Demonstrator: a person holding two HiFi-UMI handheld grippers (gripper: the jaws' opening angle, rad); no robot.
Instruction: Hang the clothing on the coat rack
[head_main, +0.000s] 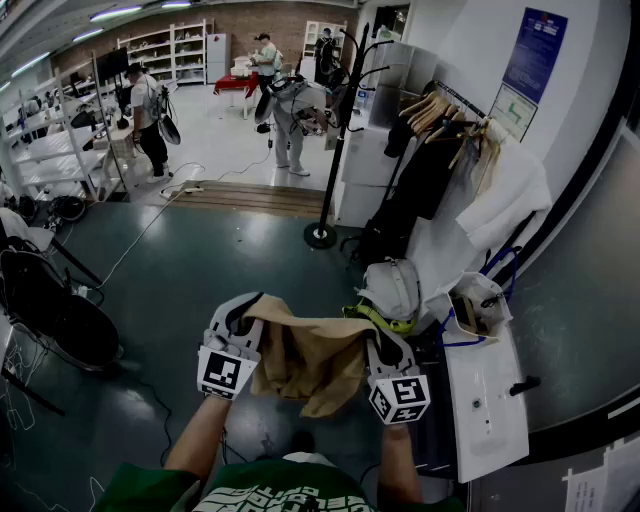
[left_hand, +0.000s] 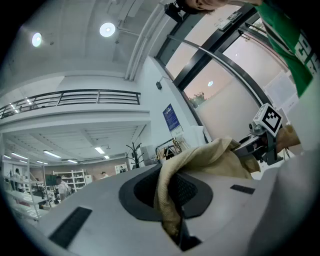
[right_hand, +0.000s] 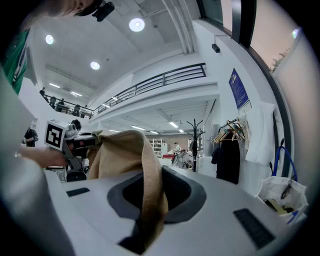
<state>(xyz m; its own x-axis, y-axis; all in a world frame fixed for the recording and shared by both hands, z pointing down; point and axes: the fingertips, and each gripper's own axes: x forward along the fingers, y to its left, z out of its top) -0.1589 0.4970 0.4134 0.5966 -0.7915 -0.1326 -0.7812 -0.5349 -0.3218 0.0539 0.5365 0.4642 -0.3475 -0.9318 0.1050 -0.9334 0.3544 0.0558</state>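
Observation:
A tan garment (head_main: 305, 357) hangs spread between my two grippers in front of my chest. My left gripper (head_main: 243, 322) is shut on its left edge, and the cloth (left_hand: 172, 190) shows pinched between that gripper's jaws. My right gripper (head_main: 372, 340) is shut on the right edge, with the fabric (right_hand: 147, 192) caught in its jaws. The black coat rack (head_main: 340, 120) stands ahead on a round base (head_main: 321, 236), several steps away, with bare hooks at its top. It also shows small in the right gripper view as the coat rack (right_hand: 194, 142).
A wall rail with wooden hangers (head_main: 440, 108) carries a black garment (head_main: 420, 175) and white ones (head_main: 505, 195) at right. A white helmet (head_main: 392, 285) and a white table (head_main: 485, 395) sit close on my right. A black chair (head_main: 50, 305) is at left. People stand farther back (head_main: 150, 115).

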